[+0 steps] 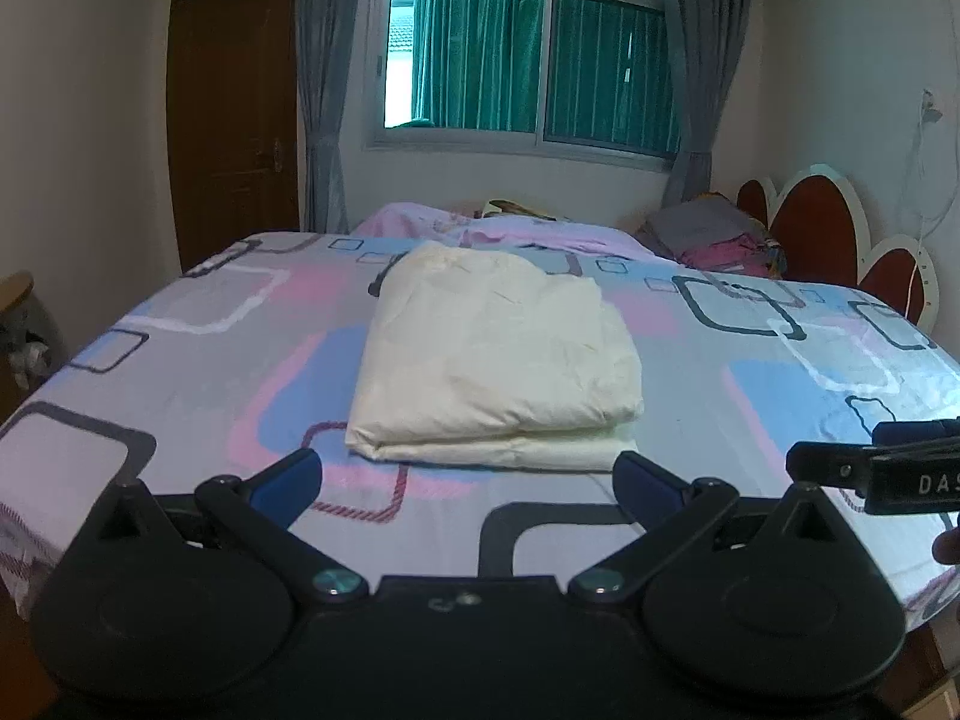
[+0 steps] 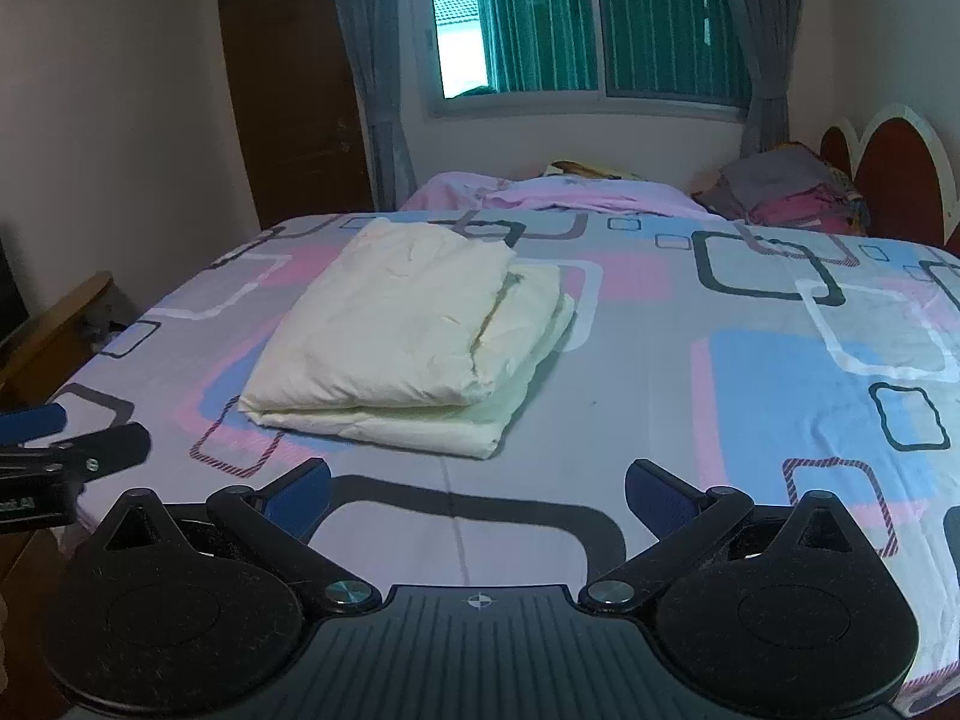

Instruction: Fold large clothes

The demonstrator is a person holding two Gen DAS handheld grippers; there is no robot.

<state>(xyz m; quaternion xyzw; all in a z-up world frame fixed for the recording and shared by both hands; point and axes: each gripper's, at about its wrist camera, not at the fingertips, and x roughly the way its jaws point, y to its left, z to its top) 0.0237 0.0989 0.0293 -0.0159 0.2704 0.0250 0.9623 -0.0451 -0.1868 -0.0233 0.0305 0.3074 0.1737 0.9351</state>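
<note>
A cream-white garment (image 1: 492,360) lies folded into a thick rectangle on the patterned bed sheet (image 1: 180,372); in the right wrist view the garment (image 2: 402,336) lies left of centre on the sheet (image 2: 720,372). My left gripper (image 1: 468,480) is open and empty, just short of the garment's near edge. My right gripper (image 2: 477,492) is open and empty, a little back from the garment's near right corner. Each gripper shows at the edge of the other's view: the right gripper (image 1: 870,468), the left gripper (image 2: 60,450).
A pink blanket (image 1: 480,225) and a pile of clothes (image 1: 720,240) lie at the far end of the bed by the red-and-white headboard (image 1: 822,234). A brown door (image 1: 234,120) and a curtained window (image 1: 528,60) are behind. A wooden piece of furniture (image 2: 54,330) stands left of the bed.
</note>
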